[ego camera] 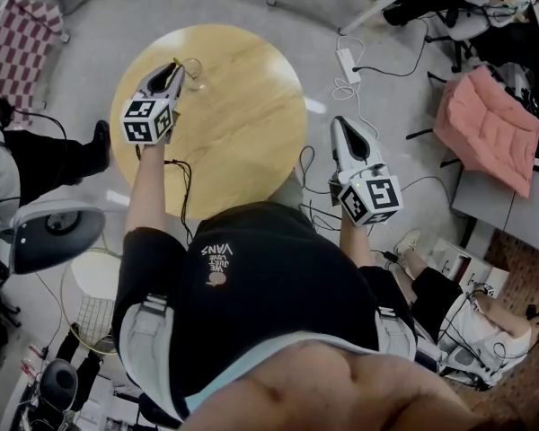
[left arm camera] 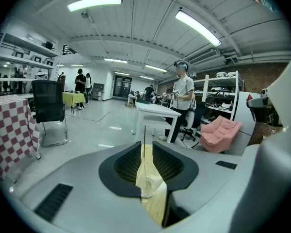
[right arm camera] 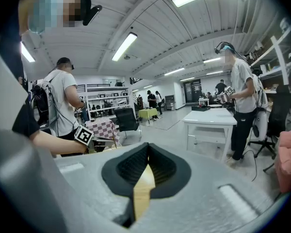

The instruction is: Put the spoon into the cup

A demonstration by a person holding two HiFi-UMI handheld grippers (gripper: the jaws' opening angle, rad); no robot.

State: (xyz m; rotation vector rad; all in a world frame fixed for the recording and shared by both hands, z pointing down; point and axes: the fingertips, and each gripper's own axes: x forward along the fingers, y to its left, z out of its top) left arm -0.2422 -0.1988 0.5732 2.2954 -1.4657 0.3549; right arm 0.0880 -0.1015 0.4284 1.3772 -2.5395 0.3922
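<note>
Spoon (left arm camera: 144,152) stands upright in clear cup (left arm camera: 146,186) on round desk (ego camera: 242,133). Only the left gripper view shows this, through left gripper (ego camera: 174,68) jaws slightly apart either side of the handle, contact unclear; head view gives just a faint cup by that gripper's tip near desk's far edge. Right gripper (ego camera: 344,126) pressed together, empty, off desk's right edge above floor cables (ego camera: 359,74), pink cushion (ego camera: 490,124) farther right.
</note>
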